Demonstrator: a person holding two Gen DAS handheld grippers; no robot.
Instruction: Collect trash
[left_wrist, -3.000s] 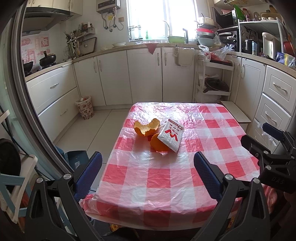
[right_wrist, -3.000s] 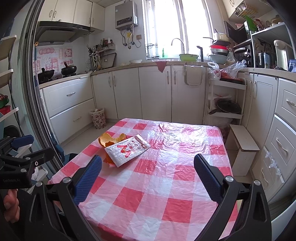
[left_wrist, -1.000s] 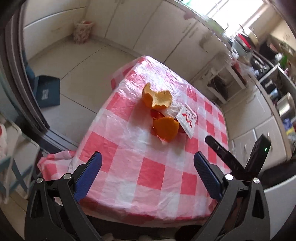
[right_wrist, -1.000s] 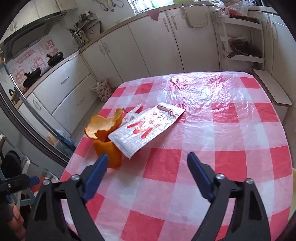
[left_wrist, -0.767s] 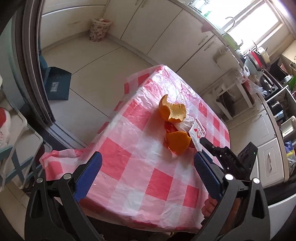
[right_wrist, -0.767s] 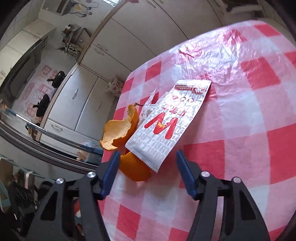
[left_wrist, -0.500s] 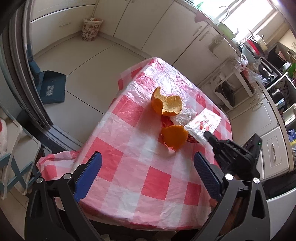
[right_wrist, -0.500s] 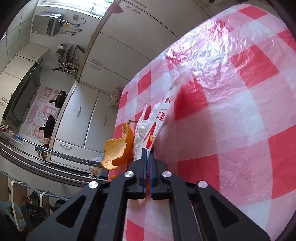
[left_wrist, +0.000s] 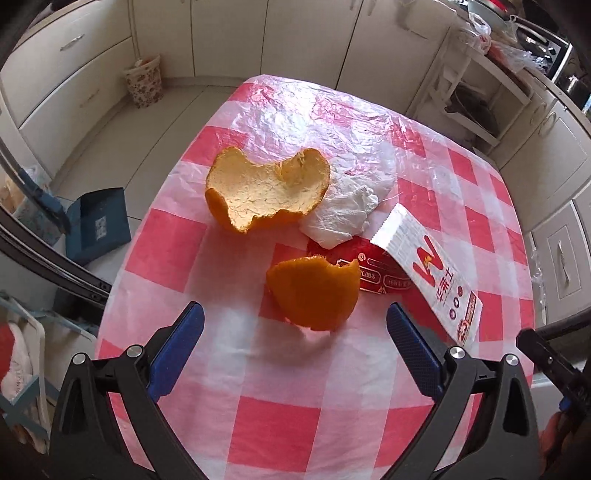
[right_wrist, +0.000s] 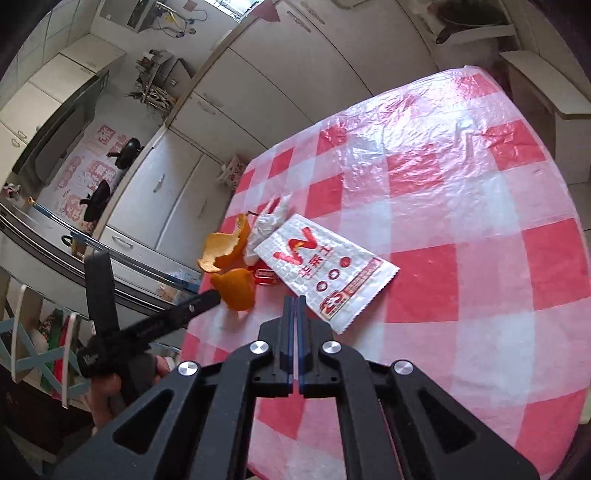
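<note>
On the red-and-white checked tablecloth (left_wrist: 258, 406) lie a large orange peel (left_wrist: 266, 188), a domed orange peel (left_wrist: 314, 295), a crumpled white tissue (left_wrist: 343, 210) and a red wrapper (left_wrist: 376, 273). A white snack packet (right_wrist: 325, 273) with a red W rests partly over the red wrapper. My right gripper (right_wrist: 295, 301) is shut, its tips pinching the packet's near long edge. My left gripper (left_wrist: 295, 350) is open just in front of the domed peel, with nothing between its blue pads (left_wrist: 177, 347).
A floral waste bin (left_wrist: 144, 81) stands on the floor by the cabinets. A blue dustpan (left_wrist: 98, 221) lies left of the table. Cabinets and a white shelf rack (left_wrist: 472, 96) ring the table. A hand (right_wrist: 107, 391) holds the left gripper at the table's left edge.
The right jaws closed on the packet's edge and drew back with it, uncovering the red wrapper and tissue. The left gripper came closer and lower toward the domed peel.
</note>
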